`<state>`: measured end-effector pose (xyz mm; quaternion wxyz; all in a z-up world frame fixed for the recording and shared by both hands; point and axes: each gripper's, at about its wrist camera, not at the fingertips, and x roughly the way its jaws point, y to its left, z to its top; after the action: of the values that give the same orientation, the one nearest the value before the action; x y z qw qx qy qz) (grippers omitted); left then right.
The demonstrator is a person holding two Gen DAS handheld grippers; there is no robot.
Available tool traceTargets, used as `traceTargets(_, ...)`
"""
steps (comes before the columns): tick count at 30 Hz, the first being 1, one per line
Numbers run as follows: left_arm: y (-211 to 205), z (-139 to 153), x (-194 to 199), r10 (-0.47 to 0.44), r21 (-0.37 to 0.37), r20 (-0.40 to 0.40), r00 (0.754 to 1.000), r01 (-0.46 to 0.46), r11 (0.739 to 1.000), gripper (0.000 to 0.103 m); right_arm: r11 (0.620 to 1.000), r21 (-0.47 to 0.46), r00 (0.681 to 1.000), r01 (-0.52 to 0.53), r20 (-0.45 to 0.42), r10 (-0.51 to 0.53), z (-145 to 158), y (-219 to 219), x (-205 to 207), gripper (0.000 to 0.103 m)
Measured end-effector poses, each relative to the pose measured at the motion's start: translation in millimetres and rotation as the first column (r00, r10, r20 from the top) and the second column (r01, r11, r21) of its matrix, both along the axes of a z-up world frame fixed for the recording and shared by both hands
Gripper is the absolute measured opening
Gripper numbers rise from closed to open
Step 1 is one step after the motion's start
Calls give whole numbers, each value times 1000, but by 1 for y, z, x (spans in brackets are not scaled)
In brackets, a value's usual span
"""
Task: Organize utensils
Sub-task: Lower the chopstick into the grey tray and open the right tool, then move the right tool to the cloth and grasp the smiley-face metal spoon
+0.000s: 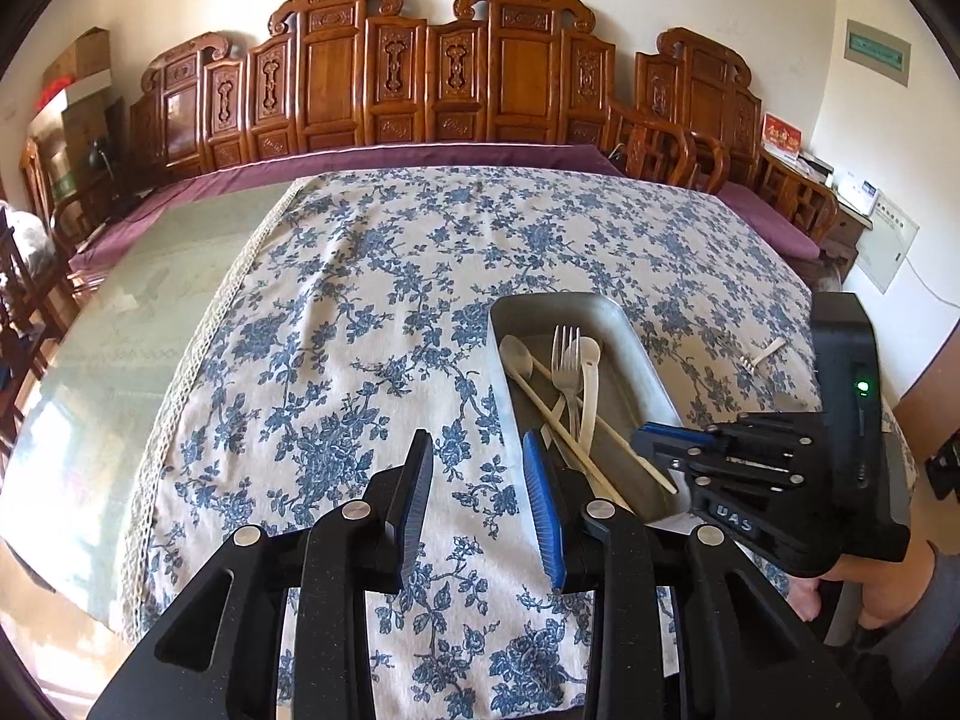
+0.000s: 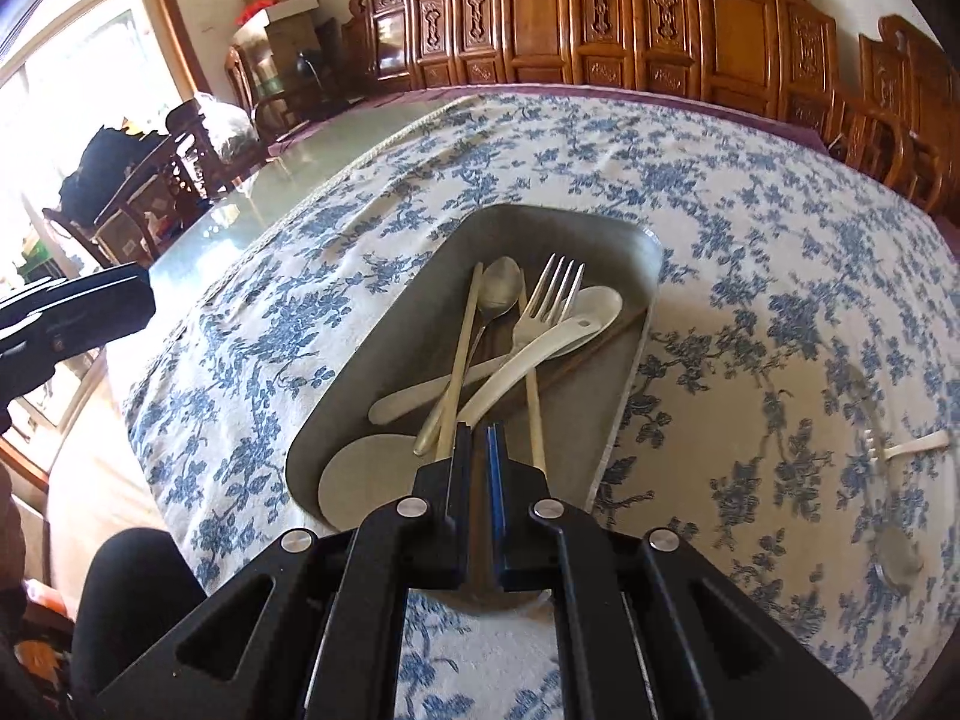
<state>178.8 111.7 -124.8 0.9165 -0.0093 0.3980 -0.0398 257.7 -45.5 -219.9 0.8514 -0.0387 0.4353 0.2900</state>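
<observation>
A grey metal tray (image 1: 642,372) (image 2: 384,348) on the floral tablecloth holds a metal fork (image 1: 566,369) (image 2: 549,294), a metal spoon (image 2: 501,288), white spoons (image 1: 591,384) (image 2: 570,330) and wooden chopsticks (image 1: 570,432) (image 2: 459,354). My left gripper (image 1: 483,504) is open and empty over the cloth, left of the tray. My right gripper (image 2: 479,444) (image 1: 651,441) hovers over the tray's near end, jaws nearly closed with a thin gap, nothing visibly held. A small white fork (image 1: 762,354) (image 2: 912,443) lies on the cloth right of the tray.
The tablecloth (image 1: 372,312) covers the table's right part; bare glass top (image 1: 138,312) lies to the left. Carved wooden bench backs (image 1: 420,72) stand behind. A clear spoon-like item (image 2: 888,516) lies near the white fork. The person's hand (image 1: 870,588) holds the right gripper.
</observation>
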Motion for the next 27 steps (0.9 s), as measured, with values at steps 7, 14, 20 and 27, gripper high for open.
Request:
traceTargets(7,-15,10,-10,-13,3,20,1000,13,1000,34,1000,-10,997,5,78,-4,23,-35,-29,7)
traceTargets(14,-44,17,-21,-39,-7,29,999,40,999,56,998,-7,993,63,97,-62,32,-91,-56,8)
traceTargets(20,-72,14,-23,-69,-21,25,997,70,997,72,990,-28,986,140,93,-137,28,-147,-58,15)
traceTargets(27,-108,2,-3,-136,-25,-10,991,135,990,73,970,-33,969,242,59,-239,21,-205,-28,24)
